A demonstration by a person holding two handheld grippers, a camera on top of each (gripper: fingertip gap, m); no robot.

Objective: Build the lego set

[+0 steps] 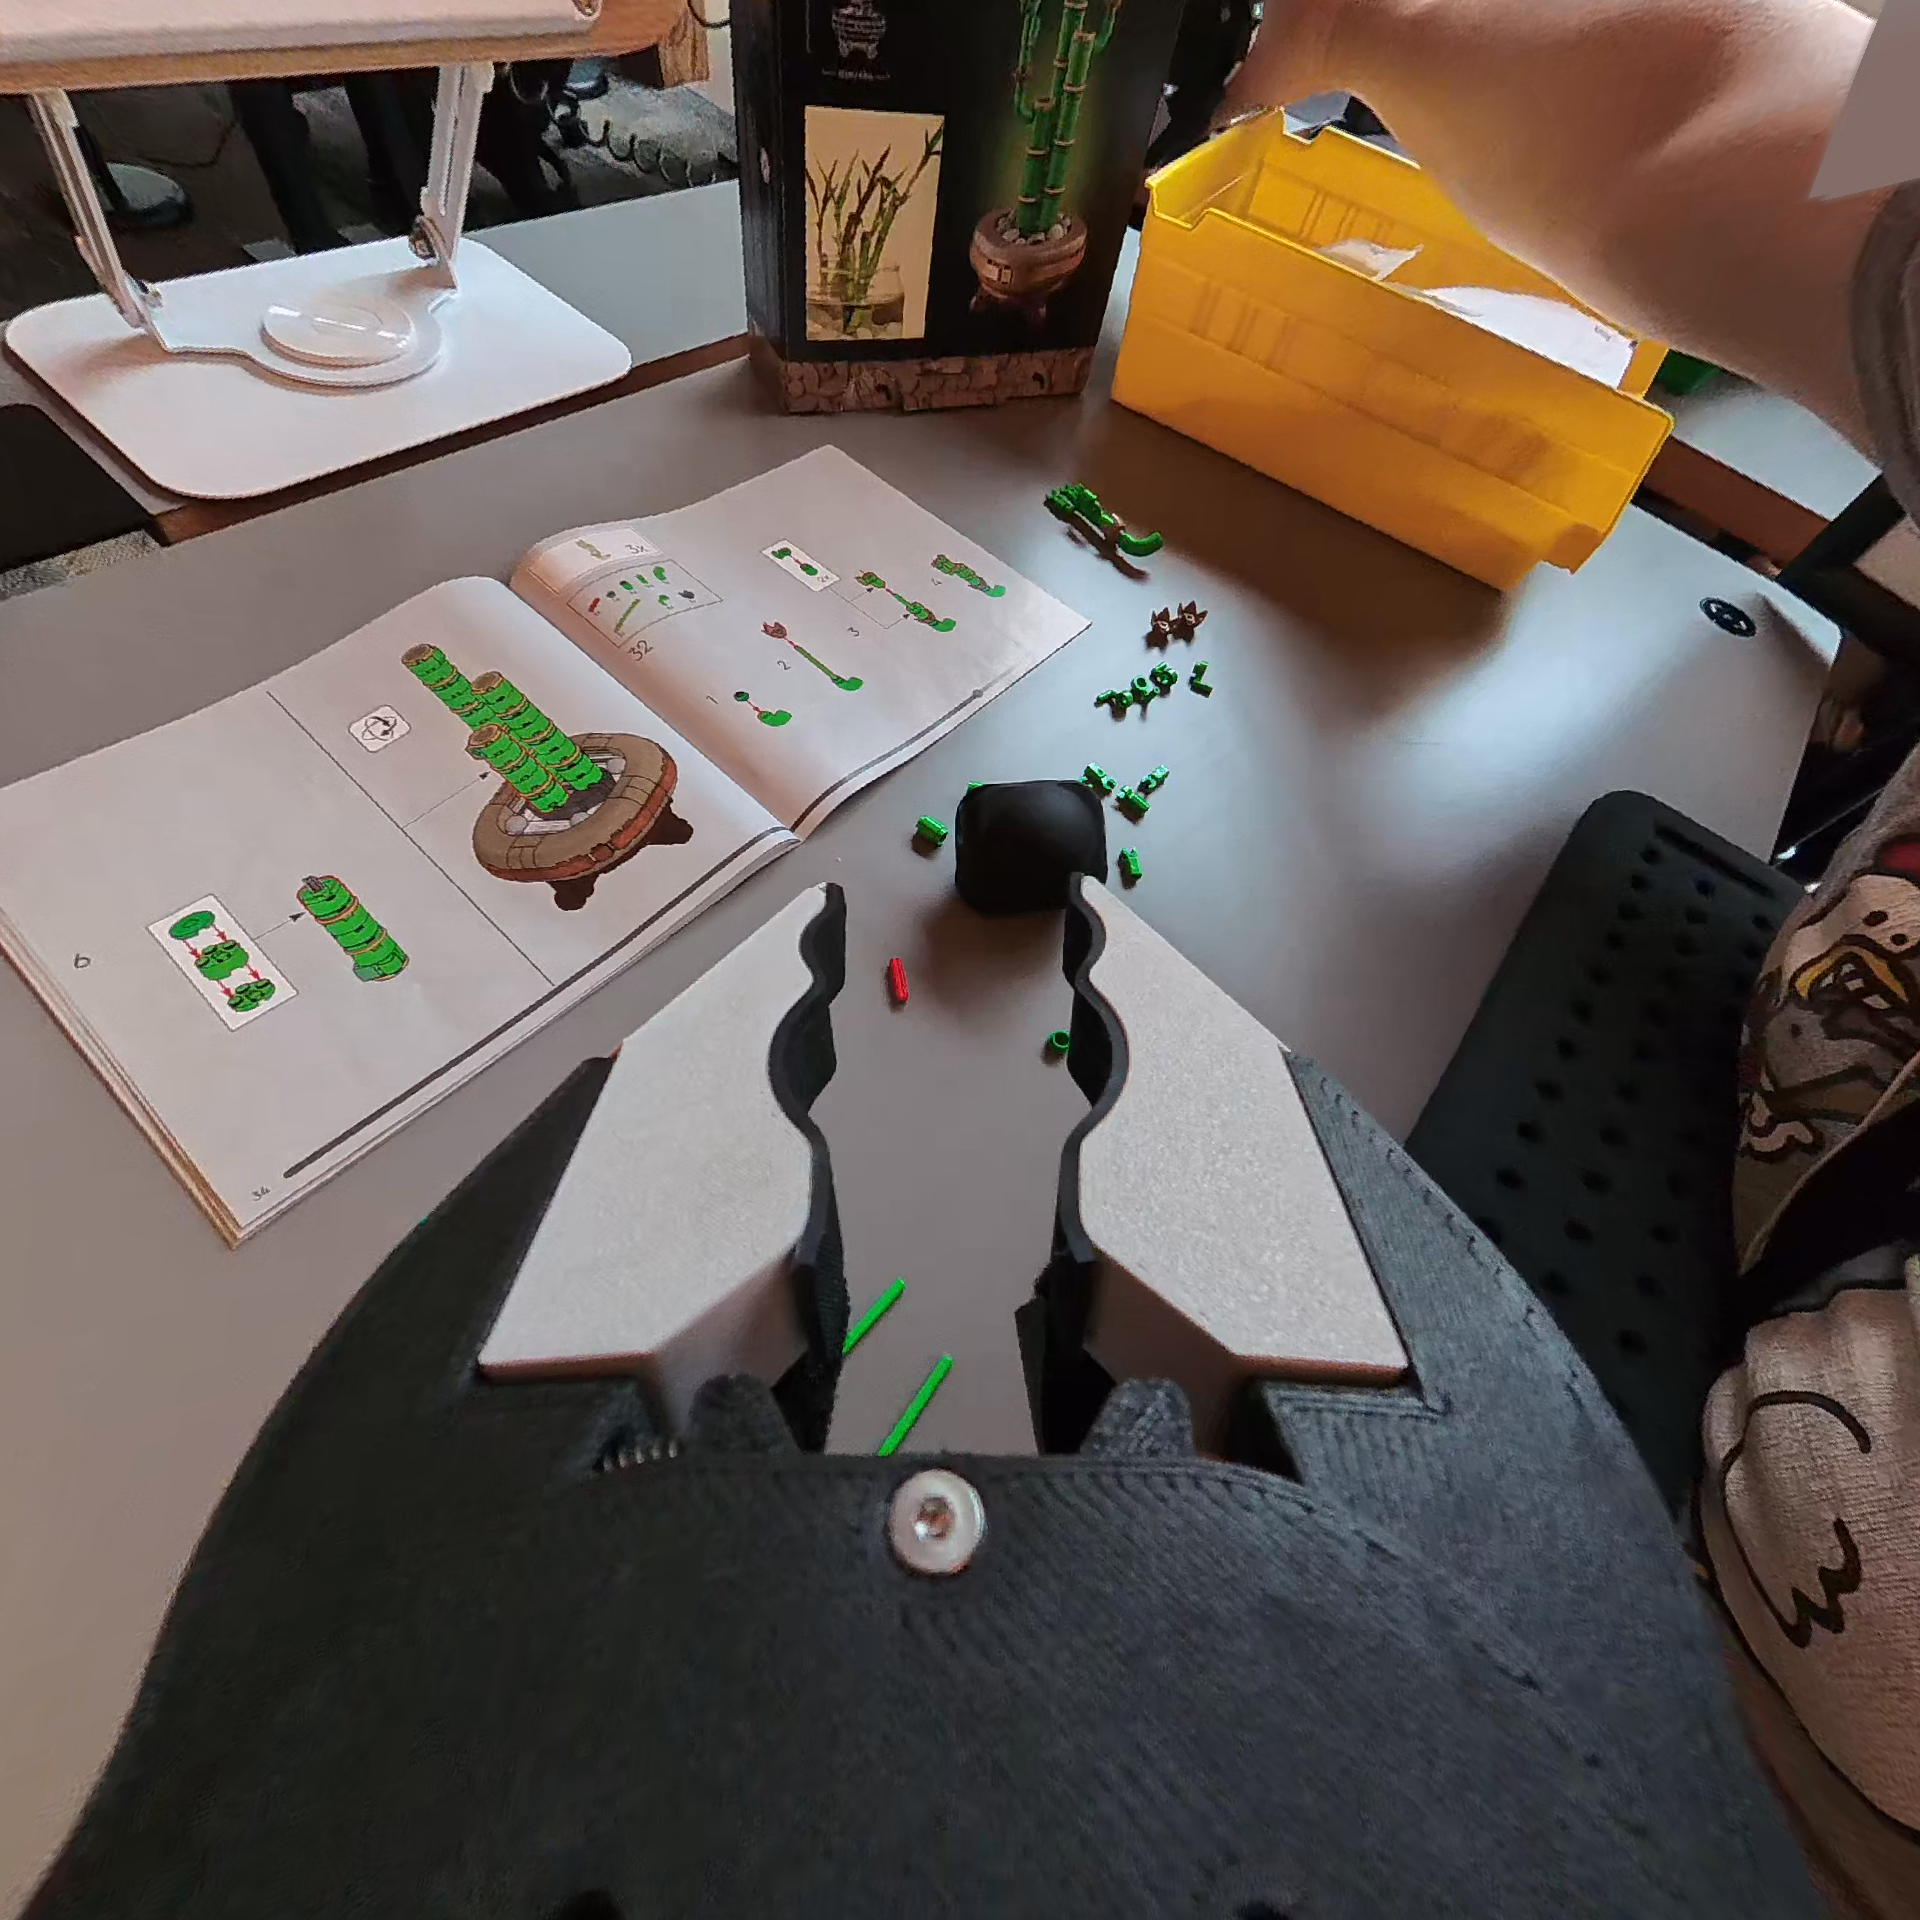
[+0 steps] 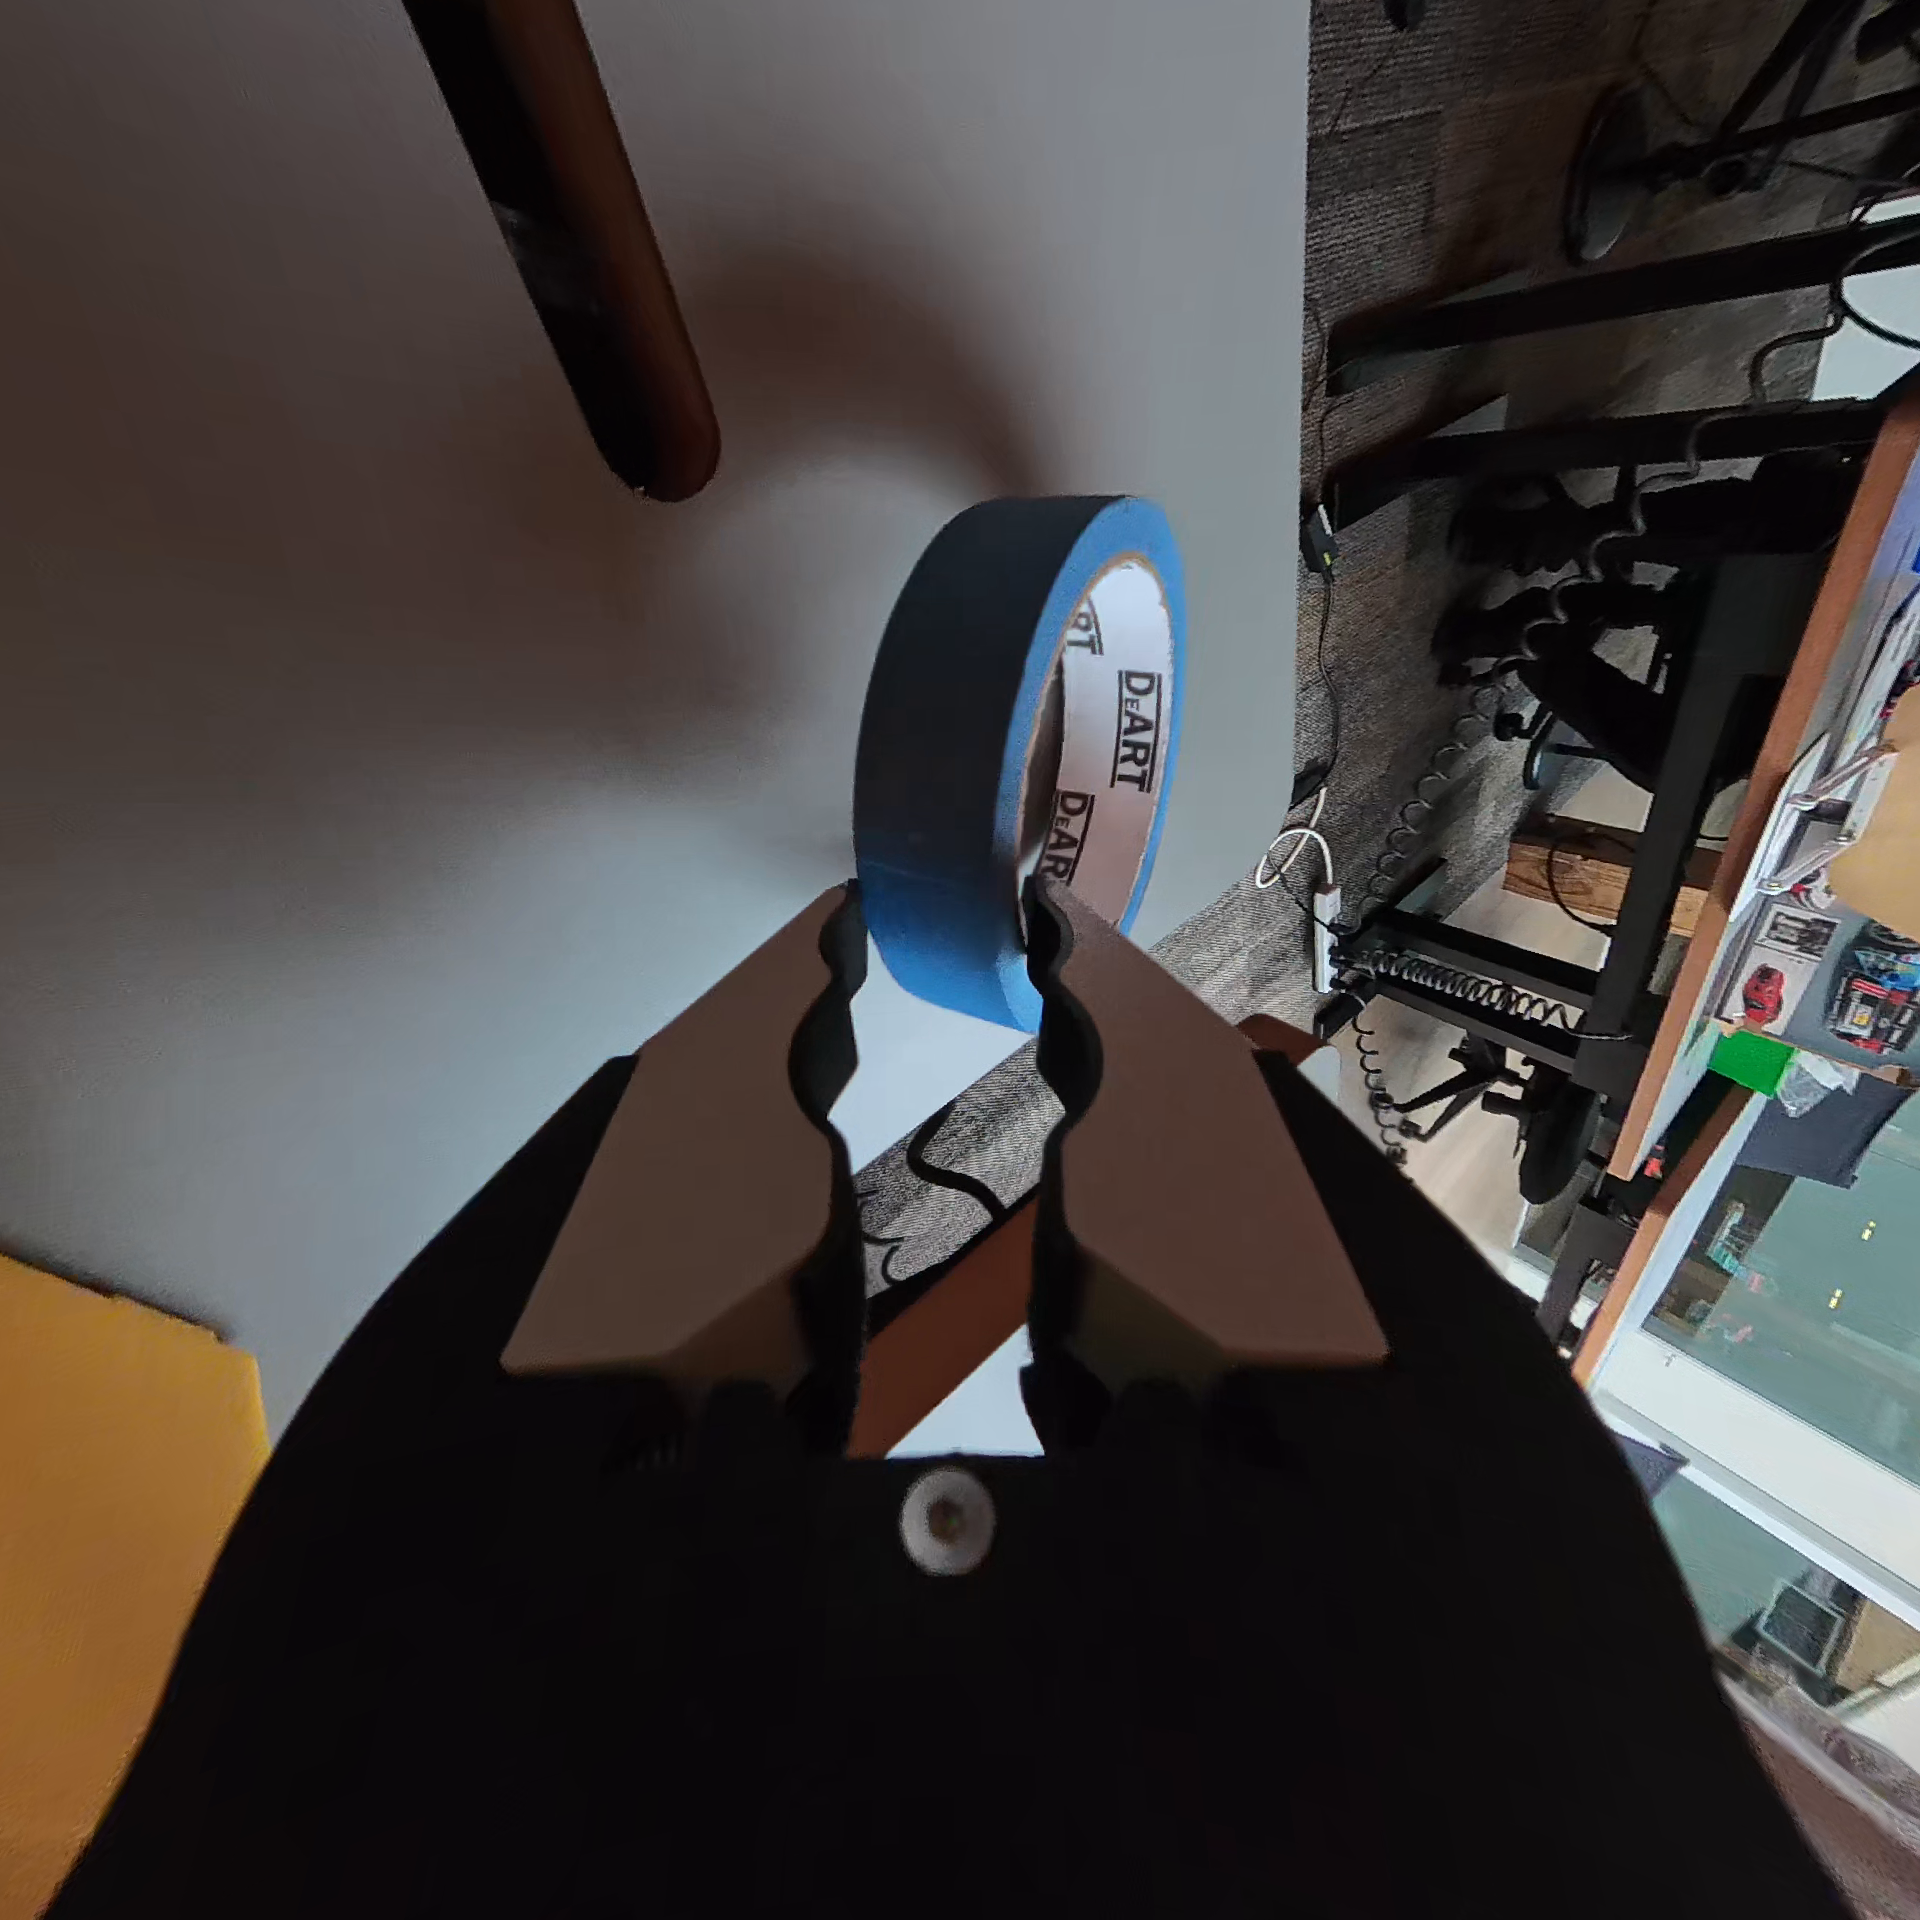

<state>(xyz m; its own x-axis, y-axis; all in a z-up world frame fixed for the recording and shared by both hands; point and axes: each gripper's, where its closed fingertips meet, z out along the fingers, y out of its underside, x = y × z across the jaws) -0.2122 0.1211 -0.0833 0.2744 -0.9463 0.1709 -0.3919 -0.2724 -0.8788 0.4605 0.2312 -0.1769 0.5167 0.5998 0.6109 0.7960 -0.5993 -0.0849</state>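
In the left wrist view my left gripper (image 1: 951,904) is open and empty above the grey table (image 1: 1299,883). Between and ahead of its fingers lie a small red pin (image 1: 898,980), a green stud (image 1: 1058,1043), two thin green rods (image 1: 914,1403) and a black rounded piece (image 1: 1029,844). Several small green pieces (image 1: 1138,691) and a green stem assembly (image 1: 1103,525) lie farther off. The open instruction booklet (image 1: 499,810) lies to the left. In the right wrist view my right gripper (image 2: 940,914) is shut on a roll of blue tape (image 2: 940,790), held upright over a white surface.
A yellow bin (image 1: 1371,364) and the set's box (image 1: 935,197) stand at the back, a white stand (image 1: 312,312) at back left. A person's arm (image 1: 1610,166) reaches over the bin. A black chair (image 1: 1590,1070) is at right. Desk legs and cables (image 2: 1558,727) show beyond. About 70 cm separates my left fingertips from my right. The black rounded piece (image 1: 1029,844) is closer to my left gripper, around 12 cm from its tips; the right tips are 60 cm off.
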